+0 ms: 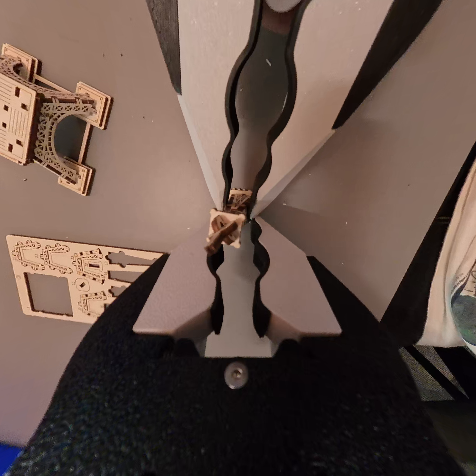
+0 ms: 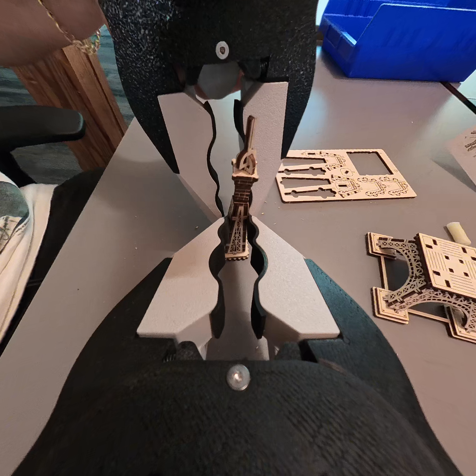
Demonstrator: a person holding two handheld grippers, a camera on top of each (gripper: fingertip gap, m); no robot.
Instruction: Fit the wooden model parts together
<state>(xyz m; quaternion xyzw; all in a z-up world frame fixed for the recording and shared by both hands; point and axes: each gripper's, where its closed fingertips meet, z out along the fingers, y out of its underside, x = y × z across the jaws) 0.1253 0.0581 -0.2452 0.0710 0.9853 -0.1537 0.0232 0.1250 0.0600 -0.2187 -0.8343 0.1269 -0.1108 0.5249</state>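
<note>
A slim wooden tower top [image 2: 238, 206], lattice shaft with a square cap and spire, is held in the air between the two grippers, which meet tip to tip. My right gripper [image 2: 237, 221] is shut on its wide lower end. My left gripper [image 1: 233, 219] faces it and is shut on the shaft just under the cap [image 1: 226, 228], with the spire pointing back between its fingers. The left gripper also shows from above in the right wrist view [image 2: 237, 214], and the right gripper in the left wrist view [image 1: 239, 206]. The wooden arched tower base [image 2: 432, 283] [image 1: 46, 123] stands on the grey table [image 2: 334, 116].
A flat wooden parts sheet [image 2: 345, 175] [image 1: 59, 278] with several cut-outs lies beyond the base. A small cream cylinder [image 2: 458, 233] lies by the base. A blue bin [image 2: 399, 43] stands at the back right. A black chair armrest [image 2: 38, 123] and a person's white shirt [image 1: 453, 257] are beside the table edge. Left and right tips are no more than a few centimetres apart.
</note>
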